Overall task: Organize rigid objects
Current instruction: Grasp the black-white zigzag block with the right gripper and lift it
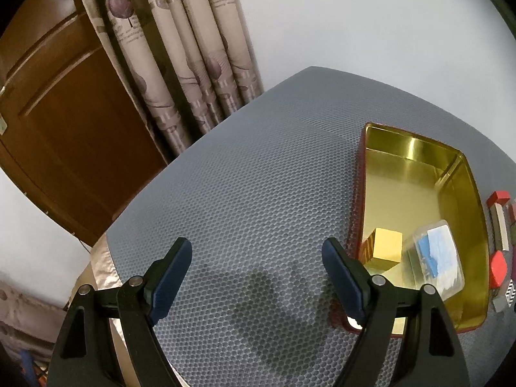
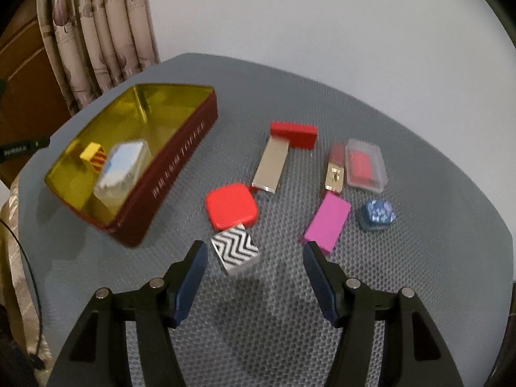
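A dark red tin with a gold inside (image 2: 180, 158) (image 1: 471, 193) lies on the grey mat and holds a yellow striped cube (image 2: 94, 156) (image 1: 383, 250) and a clear plastic box with blue contents (image 2: 124, 169) (image 1: 435, 254). Right of the tin lie loose pieces: a red rounded block (image 2: 231, 205), a zigzag black-and-white block (image 2: 234, 247), a magenta box (image 2: 327, 221), a silver bar (image 2: 271, 165), a red bar (image 2: 293, 133). My right gripper (image 2: 254, 254) hangs open above the mat, just near of the zigzag block. My left gripper (image 1: 258, 258) is open over bare mat, left of the tin.
Farther right lie a gold-and-red lipstick case (image 2: 335, 169), a clear case with red contents (image 2: 366, 166) and a small blue patterned piece (image 2: 377, 214). A patterned curtain (image 1: 180, 51), a brown wooden door (image 1: 54, 122) and a white wall stand behind the table's far edge.
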Available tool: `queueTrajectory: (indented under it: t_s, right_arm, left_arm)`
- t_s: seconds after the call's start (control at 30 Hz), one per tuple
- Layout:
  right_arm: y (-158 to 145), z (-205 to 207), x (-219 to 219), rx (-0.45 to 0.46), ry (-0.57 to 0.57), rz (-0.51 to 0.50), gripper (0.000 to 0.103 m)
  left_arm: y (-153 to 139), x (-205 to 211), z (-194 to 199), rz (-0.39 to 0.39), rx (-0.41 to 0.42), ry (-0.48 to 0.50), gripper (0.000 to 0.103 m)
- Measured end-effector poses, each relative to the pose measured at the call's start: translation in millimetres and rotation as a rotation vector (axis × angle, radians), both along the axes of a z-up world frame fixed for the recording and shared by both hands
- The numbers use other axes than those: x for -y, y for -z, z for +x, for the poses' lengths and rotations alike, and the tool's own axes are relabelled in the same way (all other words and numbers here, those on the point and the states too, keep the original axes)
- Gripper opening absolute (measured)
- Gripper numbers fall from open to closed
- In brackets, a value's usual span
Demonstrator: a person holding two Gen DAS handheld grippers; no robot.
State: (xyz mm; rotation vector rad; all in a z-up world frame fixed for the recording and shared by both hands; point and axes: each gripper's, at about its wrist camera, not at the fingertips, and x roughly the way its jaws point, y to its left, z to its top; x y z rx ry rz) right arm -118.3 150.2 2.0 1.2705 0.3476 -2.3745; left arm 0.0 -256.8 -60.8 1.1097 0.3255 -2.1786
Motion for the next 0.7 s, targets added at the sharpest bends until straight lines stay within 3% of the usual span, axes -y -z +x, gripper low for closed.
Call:
queueTrajectory:
  t_s: [0.33, 0.7]
  right_arm:
    - [29, -5, 10, 0.009, 0.012, -0.013, 0.063]
    - [48, -15, 20, -0.007, -0.109, 0.005, 0.06]
  left_arm:
    - [0, -5, 0, -0.007, -0.008, 0.018, 0.081]
    - [1, -11, -4, -0.025, 0.002, 0.033, 0.081]
